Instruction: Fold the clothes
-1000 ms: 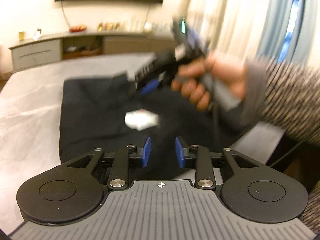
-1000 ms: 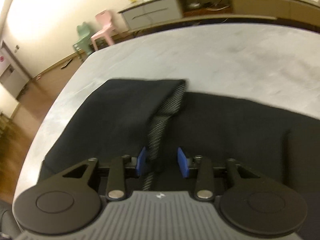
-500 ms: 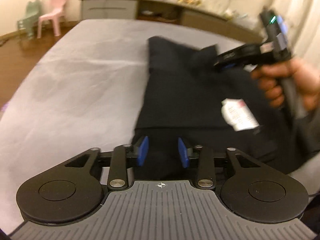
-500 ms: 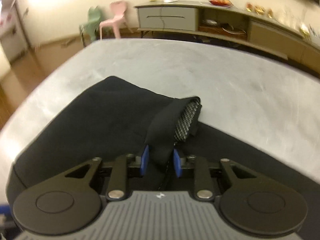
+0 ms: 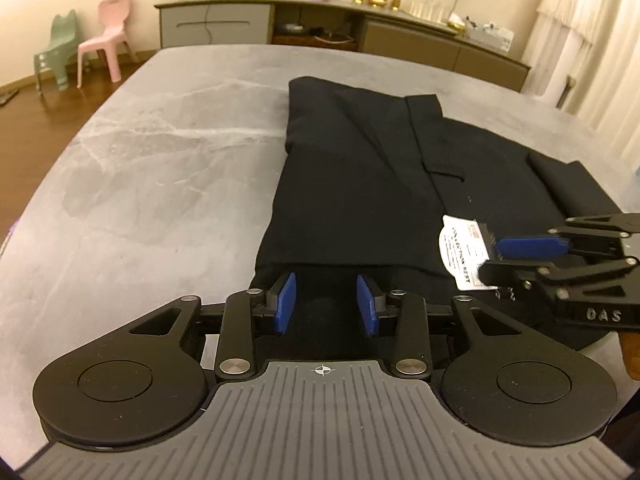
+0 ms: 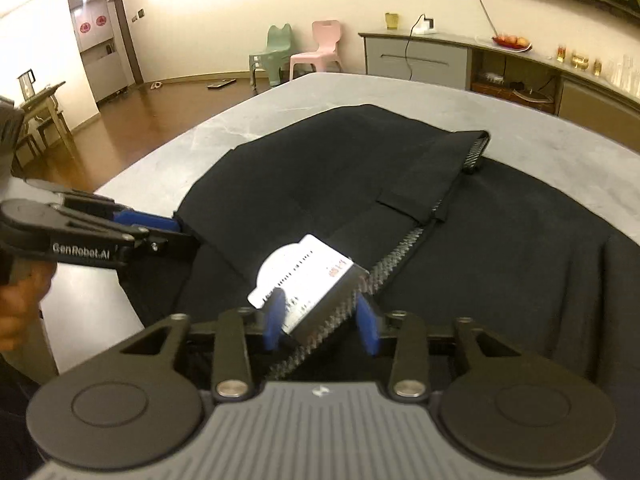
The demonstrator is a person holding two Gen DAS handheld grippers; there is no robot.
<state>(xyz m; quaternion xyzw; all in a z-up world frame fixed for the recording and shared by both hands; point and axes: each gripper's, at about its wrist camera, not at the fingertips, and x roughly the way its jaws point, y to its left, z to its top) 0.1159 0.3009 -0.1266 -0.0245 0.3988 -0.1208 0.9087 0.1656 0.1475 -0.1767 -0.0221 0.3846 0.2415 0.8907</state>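
Black trousers lie spread on the grey table; their waistband is folded over, showing striped lining. A white tag hangs at the near edge. My right gripper straddles the tag and the striped lining, its jaws opening and not pressing on them. In the left wrist view, the right gripper comes in from the right, at the tag. My left gripper hovers over the trousers' near hem, jaws opening slightly with nothing pinched. In the right wrist view, the left gripper sits at the cloth's left edge.
A long sideboard runs along the far wall. A pink chair and a green chair stand on the wooden floor left of the table. Curtains hang at the right. A hand holds the left gripper.
My right gripper, shut on the folded waistband half a second ago, has pulled back to the near edge and widened around the tag. The left gripper's view swung left, then held.
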